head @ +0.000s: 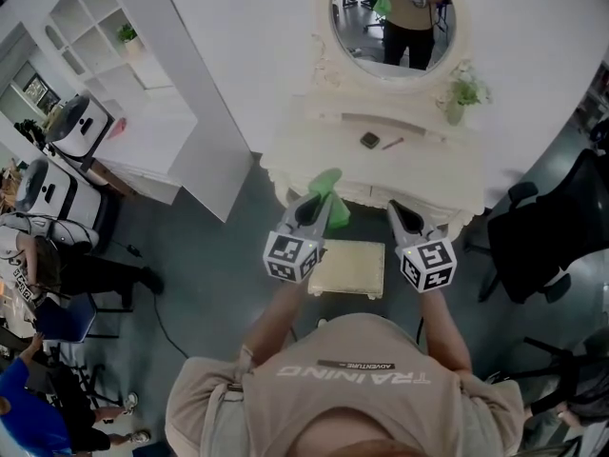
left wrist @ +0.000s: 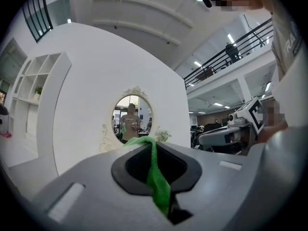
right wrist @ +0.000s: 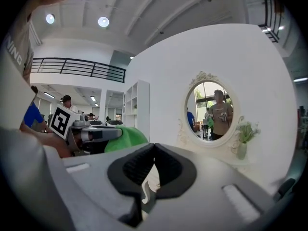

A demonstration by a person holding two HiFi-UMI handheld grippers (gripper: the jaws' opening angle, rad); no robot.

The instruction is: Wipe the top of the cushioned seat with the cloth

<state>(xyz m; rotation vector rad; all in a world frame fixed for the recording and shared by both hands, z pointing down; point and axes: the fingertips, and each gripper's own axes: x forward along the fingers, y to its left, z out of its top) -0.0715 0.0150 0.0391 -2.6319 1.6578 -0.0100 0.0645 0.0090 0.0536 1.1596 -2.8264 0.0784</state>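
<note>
The cream cushioned seat [head: 348, 268] stands just in front of the white desk [head: 381, 165], with its slightly longer side running parallel to the desk's front edge. Both arms are held up above the seat, one over each short end. The left tongs [head: 319, 209] are pressed together on a fold of the green cloth [head: 330, 196]. The rest of the cloth bunches out past the tips, over the seat's far left corner. The right tongs [head: 402, 215] sit over the seat's far right corner, closed tip to tip with nothing between them. Both gripper views look level toward the oval mirror [head: 392, 17] rather than down at the seat, so the cloth seems to be raised well clear of the cushion, not touching it. The seat therefore lies below the cloth and a little toward the person, and the cloth-bearing left arm is the one placed to reach it. The wipe likely calls for tipping the left tongs down onto the cushion and sweeping along its longer side.
</note>
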